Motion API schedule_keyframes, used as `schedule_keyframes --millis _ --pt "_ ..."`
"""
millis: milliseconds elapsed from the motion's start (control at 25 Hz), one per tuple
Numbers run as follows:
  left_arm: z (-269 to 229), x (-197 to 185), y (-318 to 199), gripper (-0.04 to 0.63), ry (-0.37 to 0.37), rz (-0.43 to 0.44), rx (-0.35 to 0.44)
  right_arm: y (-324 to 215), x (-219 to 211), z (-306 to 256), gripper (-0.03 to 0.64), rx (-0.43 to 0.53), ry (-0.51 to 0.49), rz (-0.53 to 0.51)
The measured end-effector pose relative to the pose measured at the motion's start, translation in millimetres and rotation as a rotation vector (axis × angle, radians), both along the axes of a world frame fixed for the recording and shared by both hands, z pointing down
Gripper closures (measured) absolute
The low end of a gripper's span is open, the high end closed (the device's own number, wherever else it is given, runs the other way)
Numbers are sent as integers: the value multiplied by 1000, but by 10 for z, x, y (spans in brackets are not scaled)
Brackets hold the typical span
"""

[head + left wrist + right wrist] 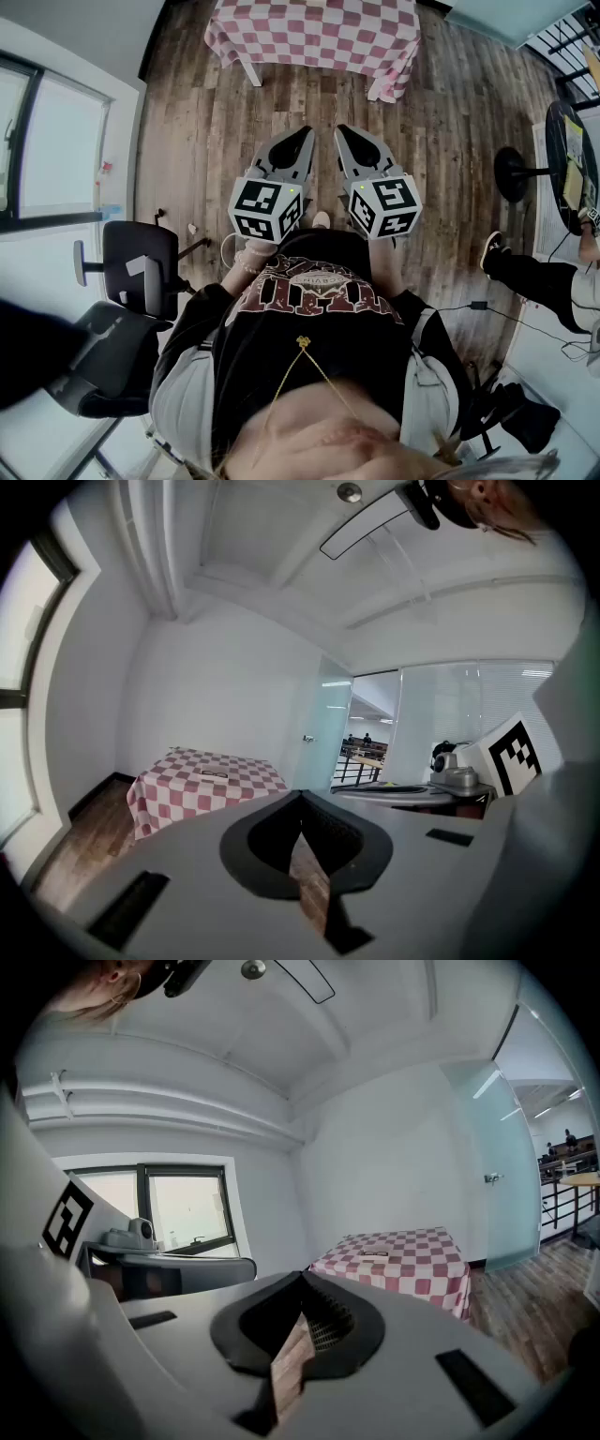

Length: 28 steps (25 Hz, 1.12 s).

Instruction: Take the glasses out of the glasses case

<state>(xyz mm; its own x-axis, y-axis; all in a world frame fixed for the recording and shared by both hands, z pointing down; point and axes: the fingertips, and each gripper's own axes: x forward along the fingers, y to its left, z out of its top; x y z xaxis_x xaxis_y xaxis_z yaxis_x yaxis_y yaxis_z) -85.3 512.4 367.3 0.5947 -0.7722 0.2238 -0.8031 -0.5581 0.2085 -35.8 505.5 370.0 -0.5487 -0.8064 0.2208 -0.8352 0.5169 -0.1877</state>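
A table with a red-and-white checked cloth point(319, 33) stands well ahead on the wooden floor. On it lies a small dark item point(214, 773), also seen from the right gripper view point(375, 1254); it is too small to tell whether it is the glasses case. My left gripper point(302, 136) and right gripper point(345, 133) are held side by side close to the person's chest, pointing towards the table and far from it. Both are shut, with nothing between the jaws point(300, 794) point(302, 1274).
A black office chair point(131, 272) stands at the left near the windows. At the right are a black round-based stand point(516, 173), another person's leg and shoe point(520, 267), and cables on the floor point(487, 309). Bare wooden floor lies between me and the table.
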Motion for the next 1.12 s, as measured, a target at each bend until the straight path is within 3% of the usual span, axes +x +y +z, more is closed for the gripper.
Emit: schedule_keyframes --millis 600,960,1120 --pt "131 219 4 589 1 -13 -25 14 264 70 597 3 -9 -39" --pt "245 121 -109 589 33 -43 -48 -152 208 139 597 -16 -3 -91" --pt "258 42 -370 589 -11 -38 -27 -357 102 162 597 -8 18 -107"
